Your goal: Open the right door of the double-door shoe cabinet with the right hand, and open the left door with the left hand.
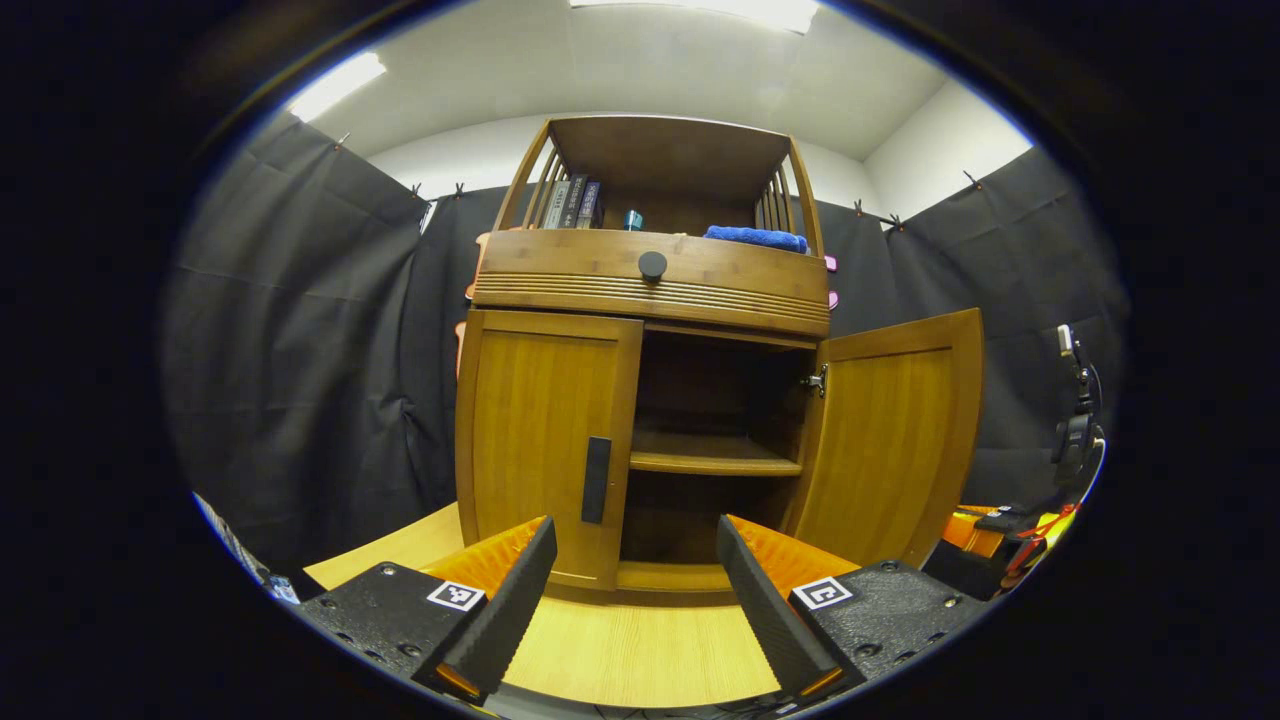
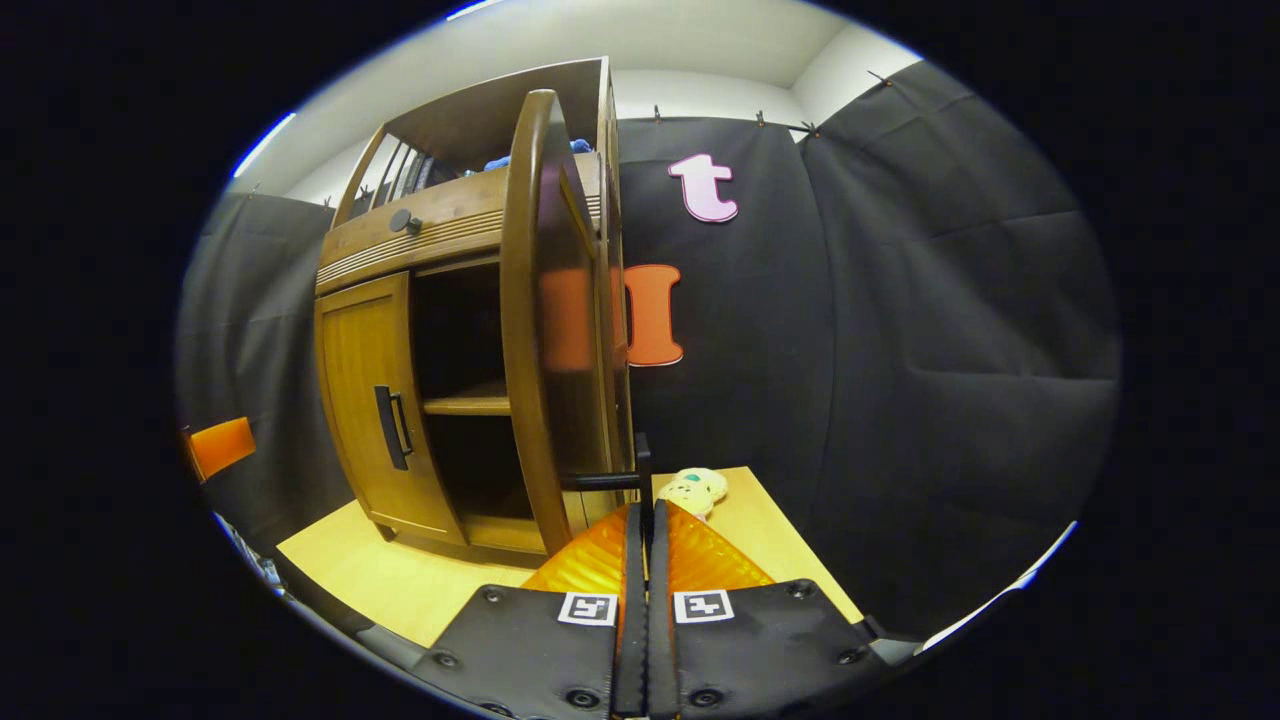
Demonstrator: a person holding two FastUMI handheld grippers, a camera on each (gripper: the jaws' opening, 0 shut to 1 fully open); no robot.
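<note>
The wooden shoe cabinet point(image 1: 650, 275) stands on a light wooden tabletop point(image 1: 640, 650). Its left door point(image 1: 540, 430) is closed, with a dark vertical handle point(image 1: 596, 480) near its inner edge. The right door point(image 1: 890, 440) is swung wide open and bares the inner shelf point(image 1: 715, 455). My left gripper point(image 1: 635, 522) is open, low in front of the cabinet, a short way from the left door's handle and touching nothing. In the right gripper view the right door point(image 2: 530, 330) is seen edge-on, and my right gripper point(image 2: 640, 512) is shut on its dark handle point(image 2: 643, 462).
Books point(image 1: 572, 203), a small cup point(image 1: 633, 219) and a blue cloth point(image 1: 755, 238) sit on the cabinet's upper shelf above a drawer with a round knob point(image 1: 652, 265). A small toy point(image 2: 697, 490) lies on the tabletop right of the cabinet. A stand with cables point(image 1: 1075, 430) is at the far right.
</note>
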